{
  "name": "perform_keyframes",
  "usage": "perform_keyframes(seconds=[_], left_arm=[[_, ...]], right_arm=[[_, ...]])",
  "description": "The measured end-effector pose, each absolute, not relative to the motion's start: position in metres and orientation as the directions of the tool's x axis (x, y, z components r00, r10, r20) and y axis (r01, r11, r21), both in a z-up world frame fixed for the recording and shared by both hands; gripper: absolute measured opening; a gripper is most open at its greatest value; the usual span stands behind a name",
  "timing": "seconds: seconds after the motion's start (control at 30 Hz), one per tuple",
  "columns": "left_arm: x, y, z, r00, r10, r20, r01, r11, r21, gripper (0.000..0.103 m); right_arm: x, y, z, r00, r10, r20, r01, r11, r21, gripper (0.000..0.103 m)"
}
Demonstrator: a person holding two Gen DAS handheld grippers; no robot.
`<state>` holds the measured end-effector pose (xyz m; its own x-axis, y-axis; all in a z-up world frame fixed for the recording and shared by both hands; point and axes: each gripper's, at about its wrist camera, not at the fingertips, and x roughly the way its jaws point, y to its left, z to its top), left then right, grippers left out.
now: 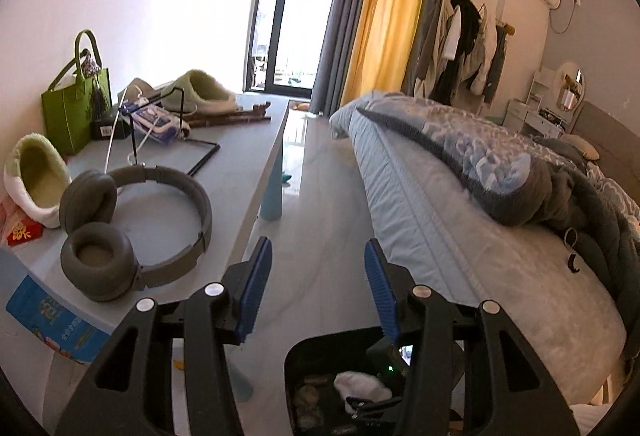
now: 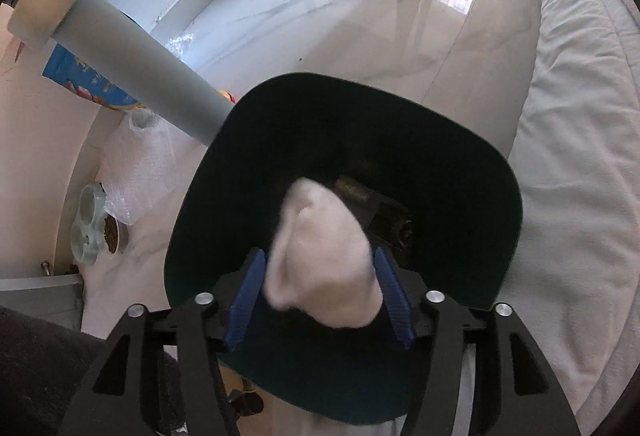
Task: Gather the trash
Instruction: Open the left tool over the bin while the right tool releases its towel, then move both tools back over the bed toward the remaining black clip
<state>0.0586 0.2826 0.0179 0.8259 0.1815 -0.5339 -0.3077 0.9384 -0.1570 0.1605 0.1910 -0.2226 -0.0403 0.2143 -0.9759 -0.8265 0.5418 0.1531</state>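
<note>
Between bed [image 2: 580,156] and bench [image 1: 224,172], the right gripper [image 2: 320,296] pinched a white wad [image 2: 320,256] above the dark bin [image 2: 460,164]; the drop step called for spreading. Left gripper [image 1: 316,292] hung spread, empty.

The bin [image 2: 460,164] stands between table leg [image 2: 152,72] and bed [image 2: 580,156].

Floor [image 2: 340,32] is glossy marble-look tile, super reflective. The tissue wad [image 2: 324,268] looks soft and fuzzy, matt white. Bin [image 2: 472,172] is dark, smooth matt plastic. Fingers [image 1: 252,296] have ribbed blue rubbery pads on black plastic. Headphones [image 1: 120,220] are matt grey with leathery cushions, and the desk [image 1: 240,140] is smooth and matt.
</note>
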Motion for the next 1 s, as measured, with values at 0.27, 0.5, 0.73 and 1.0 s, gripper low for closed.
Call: perform_keyframes(seconds=[0.27, 0.5, 0.73, 1.0], left_arm=[[0.063, 0.271, 0.032, 0.841, 0.199, -0.504, -0.309, 0.940, -0.144, 0.050], [0.070, 0.256, 0.042, 0.854, 0.203, -0.480, -0.300, 0.944, -0.135, 0.051], [0.084, 0.235, 0.046, 0.859, 0.186, -0.477, -0.273, 0.954, -0.120, 0.052], [0.104, 0.197, 0.046, 0.864, 0.153, -0.480, -0.217, 0.973, -0.079, 0.058]], right_arm=[[0.165, 0.180, -0.196, -0.013, 0.288, -0.958, -0.826, 0.536, 0.173, 0.063], [0.171, 0.163, -0.155, 0.061, 0.391, -0.918, -0.846, 0.508, 0.161, 0.063], [0.184, 0.134, -0.115, 0.171, 0.492, -0.853, -0.844, 0.519, 0.131, 0.063], [0.210, 0.087, -0.079, 0.334, 0.542, -0.771, -0.798, 0.598, 0.074, 0.063]])
